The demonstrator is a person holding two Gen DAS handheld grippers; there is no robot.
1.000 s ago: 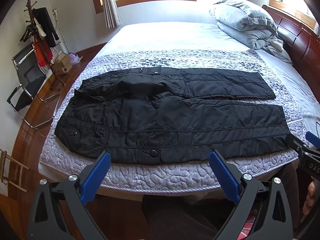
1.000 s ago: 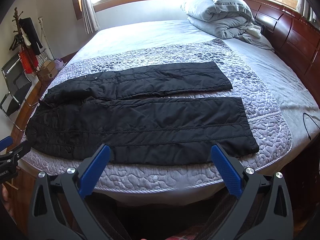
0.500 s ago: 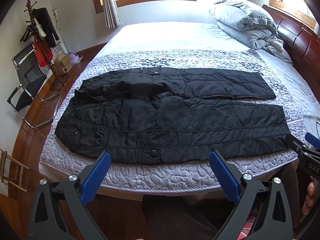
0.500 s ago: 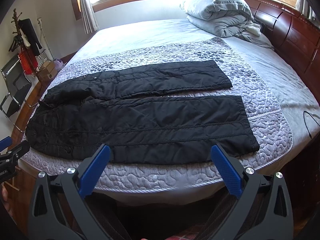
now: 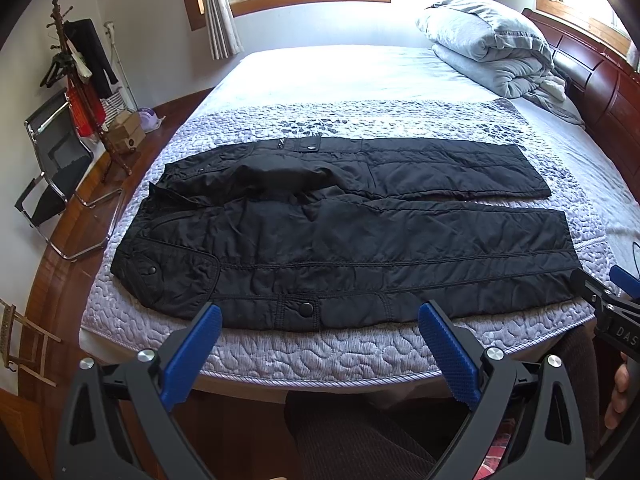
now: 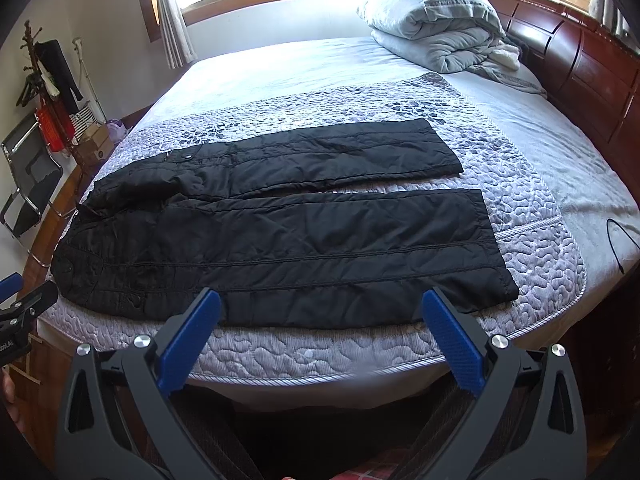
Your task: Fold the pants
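Black quilted pants point(image 5: 340, 240) lie flat across the near end of the bed, waist to the left, both legs spread apart and pointing right; they also show in the right wrist view point(image 6: 280, 236). My left gripper point(image 5: 320, 316) is open and empty, held just short of the pants' near edge by the waist half. My right gripper point(image 6: 320, 300) is open and empty, held short of the near leg. Each gripper shows at the edge of the other's view: the right one point(image 5: 616, 292), the left one point(image 6: 20, 300).
A lilac quilted runner point(image 5: 340, 356) lies under the pants on the pale bed. A folded grey duvet point(image 5: 488, 44) sits at the far right by the dark wooden headboard point(image 5: 608, 92). A coat rack point(image 5: 76, 80), boxes and a folding chair point(image 5: 52, 168) stand on the left floor.
Both grippers have crept slightly forward toward the bed. The pants have not moved.
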